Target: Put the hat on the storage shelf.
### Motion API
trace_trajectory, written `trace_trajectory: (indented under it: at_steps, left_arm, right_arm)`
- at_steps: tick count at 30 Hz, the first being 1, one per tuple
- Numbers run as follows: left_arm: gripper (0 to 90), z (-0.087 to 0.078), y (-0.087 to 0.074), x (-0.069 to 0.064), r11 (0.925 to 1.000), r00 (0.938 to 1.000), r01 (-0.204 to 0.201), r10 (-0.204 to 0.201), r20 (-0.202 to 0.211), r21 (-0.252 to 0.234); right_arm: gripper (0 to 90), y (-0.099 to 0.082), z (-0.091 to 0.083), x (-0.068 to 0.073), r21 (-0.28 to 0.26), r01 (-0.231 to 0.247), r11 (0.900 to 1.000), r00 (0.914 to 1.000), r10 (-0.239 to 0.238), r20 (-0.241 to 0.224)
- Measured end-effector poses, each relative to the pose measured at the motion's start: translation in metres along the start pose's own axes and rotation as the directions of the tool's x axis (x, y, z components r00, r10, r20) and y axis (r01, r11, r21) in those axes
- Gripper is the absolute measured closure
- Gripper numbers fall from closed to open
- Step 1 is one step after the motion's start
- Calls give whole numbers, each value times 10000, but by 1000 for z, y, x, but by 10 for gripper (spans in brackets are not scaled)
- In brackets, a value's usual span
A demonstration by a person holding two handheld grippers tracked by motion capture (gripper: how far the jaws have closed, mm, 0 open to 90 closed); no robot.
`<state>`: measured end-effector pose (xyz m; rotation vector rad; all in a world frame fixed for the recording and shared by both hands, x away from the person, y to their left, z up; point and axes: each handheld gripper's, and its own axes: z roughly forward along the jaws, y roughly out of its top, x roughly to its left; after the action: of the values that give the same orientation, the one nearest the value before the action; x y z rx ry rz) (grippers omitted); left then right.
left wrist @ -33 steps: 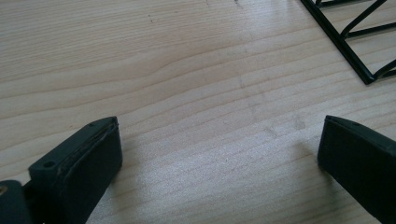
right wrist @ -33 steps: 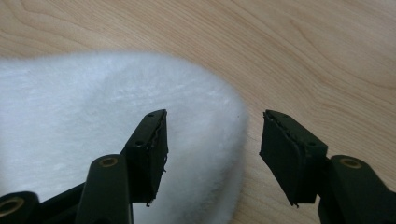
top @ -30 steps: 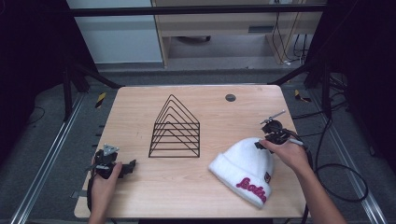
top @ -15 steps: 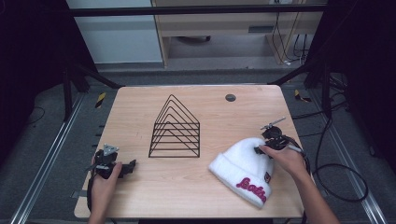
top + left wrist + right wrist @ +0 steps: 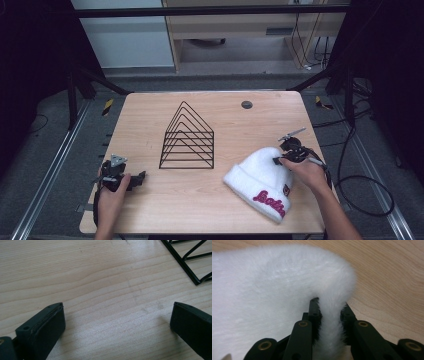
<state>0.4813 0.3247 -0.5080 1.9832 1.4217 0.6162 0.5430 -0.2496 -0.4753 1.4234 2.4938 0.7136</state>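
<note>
Resting at the near left part of the pale wooden table (image 5: 150, 125): the left gripper (image 5: 141, 178), with jaws standing wide apart and only bare wood grain between them. Lying at the near right part: the white fluffy hat (image 5: 260, 175), with red lettering on its folded cuff, near the table's front edge. Pinching a raised fold of the hat's crown from its far right side: the right gripper (image 5: 330, 315), with jaws having just been closing and now pressing narrowly on the fur. Standing upright in the middle, well apart from the hat: a black wire rack (image 5: 187, 137) of nested triangles. Sitting farther back, near the far edge: a small dark round disc (image 5: 246, 104). Running along both sides below the table: metal rails on grey floor. Trailing on the right: black cables (image 5: 360, 180). Showing beyond the table: light cabinets and a dark frame.
</note>
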Motion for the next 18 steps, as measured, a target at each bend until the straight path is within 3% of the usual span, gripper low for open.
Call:
trace_trajectory:
  at_steps: [3,9,10,12,18]
  left_arm:
    - [0,0,0,0,10000,10000,-1,1,2,2]
    - [0,0,0,0,10000,10000,1,-1,2,2]
    - [0,0,0,0,10000,10000,2,-2,2,3]
    - [0,0,0,0,10000,10000,3,-3,-2,4]
    - [0,0,0,0,10000,10000,-8,8,3,10]
  right_arm:
    - [788,0,-2,2,-68,201,9998,9998,-201,93]
    - [801,-2,-24,12,-904,777,9929,9960,-732,520]
    - [802,-2,-37,20,-1320,1152,9845,9922,-1076,632]
    - [804,-2,-49,28,-1760,1443,9737,9883,-1331,741]
    - [807,-1,-75,50,-2451,2139,9456,9760,-1964,944]
